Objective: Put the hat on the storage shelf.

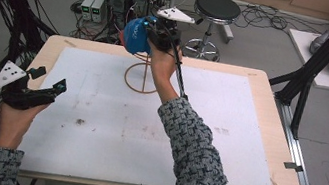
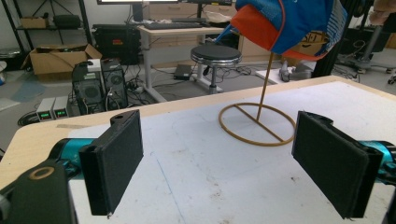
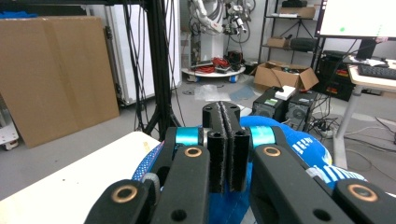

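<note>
The right claw is clenched on the fabric of one blue cap, which sits atop a single wooden stand at the far middle of the desk. The left claw hovers released, well apart, over the desk's left edge.

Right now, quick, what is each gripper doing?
Left gripper: open, holding nothing, low over the table.
Right gripper: closed, pinching the blue cap on top of the wooden stand.
</note>
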`<state>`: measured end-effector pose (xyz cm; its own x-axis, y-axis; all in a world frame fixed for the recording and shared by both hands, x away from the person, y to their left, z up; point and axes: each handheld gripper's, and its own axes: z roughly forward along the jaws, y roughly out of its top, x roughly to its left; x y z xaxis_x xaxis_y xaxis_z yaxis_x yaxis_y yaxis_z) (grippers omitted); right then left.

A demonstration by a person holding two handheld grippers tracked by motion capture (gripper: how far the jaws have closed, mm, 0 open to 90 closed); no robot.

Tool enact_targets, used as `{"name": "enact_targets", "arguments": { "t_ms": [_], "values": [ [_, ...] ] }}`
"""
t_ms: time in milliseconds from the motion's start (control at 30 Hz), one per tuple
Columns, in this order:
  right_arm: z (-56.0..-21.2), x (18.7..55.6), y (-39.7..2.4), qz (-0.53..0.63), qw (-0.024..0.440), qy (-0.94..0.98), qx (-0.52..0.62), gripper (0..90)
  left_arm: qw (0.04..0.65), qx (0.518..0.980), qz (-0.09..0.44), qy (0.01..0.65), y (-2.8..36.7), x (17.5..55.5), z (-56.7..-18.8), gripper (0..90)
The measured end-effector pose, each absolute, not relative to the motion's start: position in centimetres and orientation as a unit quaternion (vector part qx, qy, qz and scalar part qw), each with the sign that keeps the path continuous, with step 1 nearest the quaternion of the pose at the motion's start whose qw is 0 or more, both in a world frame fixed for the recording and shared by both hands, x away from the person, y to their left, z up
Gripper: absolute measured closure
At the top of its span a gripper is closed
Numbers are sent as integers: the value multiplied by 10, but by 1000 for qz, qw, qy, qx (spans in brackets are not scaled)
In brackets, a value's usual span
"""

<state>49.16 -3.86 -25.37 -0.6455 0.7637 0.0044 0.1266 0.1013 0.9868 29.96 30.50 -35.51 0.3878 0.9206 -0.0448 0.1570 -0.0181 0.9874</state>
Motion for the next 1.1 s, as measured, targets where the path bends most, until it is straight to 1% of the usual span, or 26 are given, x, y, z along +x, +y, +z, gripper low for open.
{"name": "enact_targets", "arguments": {
  "t_ms": [67,233,467,600,767,933,1100],
  "values": [
    [-255,492,-38,588,270,691,322,889,553,622,346,433,306,300,-355,167],
    [-255,492,-39,584,275,692,322,816,553,623,346,432,306,300,-355,167],
    [-254,492,-39,583,282,693,317,792,552,624,345,432,305,300,-355,167],
    [-254,492,-41,585,282,689,322,736,553,623,346,433,306,300,-355,167],
    [-252,491,-47,591,285,680,328,629,554,621,345,434,306,300,-356,167],
    [-245,488,-57,594,296,670,332,581,552,624,345,433,306,300,-355,167],
    [-241,488,-67,595,304,663,339,556,552,623,345,434,306,300,-355,167]
  ]
}}
